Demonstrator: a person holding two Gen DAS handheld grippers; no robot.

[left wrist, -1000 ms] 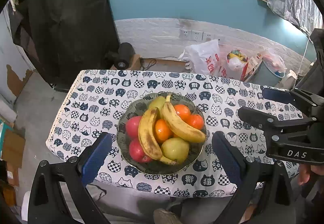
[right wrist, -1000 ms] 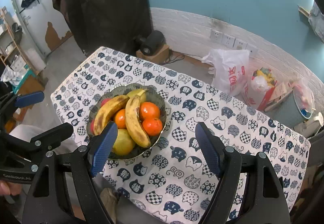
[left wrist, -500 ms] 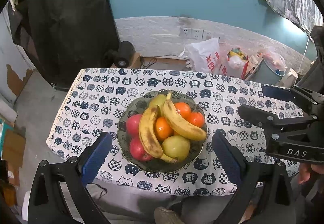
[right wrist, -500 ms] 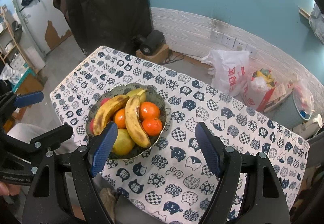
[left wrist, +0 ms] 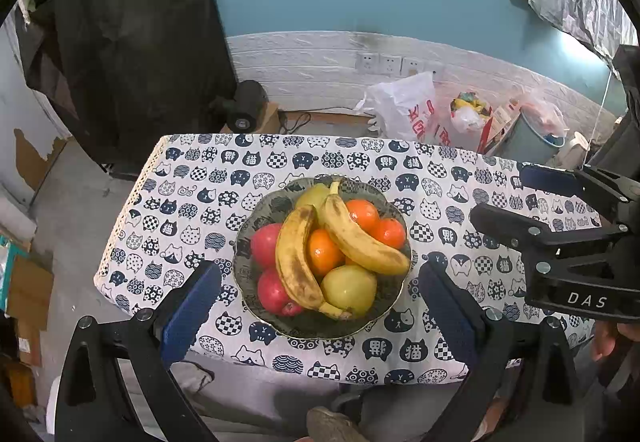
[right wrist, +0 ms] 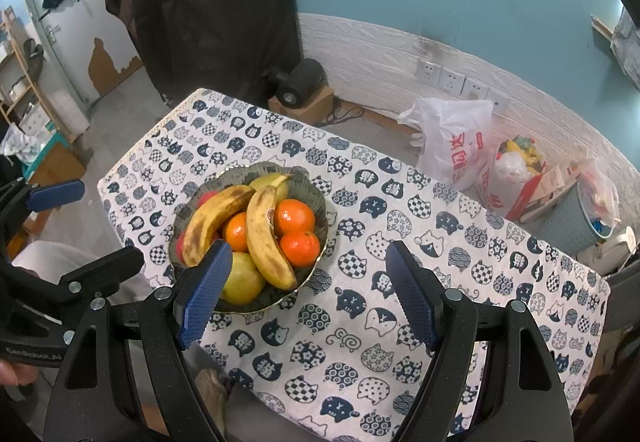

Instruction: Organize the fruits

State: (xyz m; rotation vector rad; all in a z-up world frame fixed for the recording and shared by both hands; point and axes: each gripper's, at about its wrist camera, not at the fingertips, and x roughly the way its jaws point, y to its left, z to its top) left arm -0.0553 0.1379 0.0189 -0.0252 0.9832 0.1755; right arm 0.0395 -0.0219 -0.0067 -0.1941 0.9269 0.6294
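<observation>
A dark patterned bowl point(left wrist: 362, 186) sits on the cat-print tablecloth point(left wrist: 200, 178), also in the right wrist view point(right wrist: 316, 198). It holds two bananas point(left wrist: 296, 262) point(left wrist: 360, 238), three oranges point(left wrist: 362, 212), two red apples point(left wrist: 266, 244) and two yellow-green pears point(left wrist: 350, 288). My left gripper point(left wrist: 320, 306) is open and empty, held above the bowl's near edge. My right gripper point(right wrist: 308, 290) is open and empty, above the cloth just right of the bowl. It also shows at the right of the left wrist view point(left wrist: 516, 198).
The table's right half point(right wrist: 460, 254) is bare cloth. Behind the table on the floor are a white plastic bag point(left wrist: 404, 106), more bags, a grey bin point(left wrist: 536, 134) and a black device on a box point(left wrist: 246, 108). A black curtain hangs at the back left.
Both grippers have shifted slightly; the bowl sits a touch higher in the left wrist view. Jaws stay open and nothing was picked up.
</observation>
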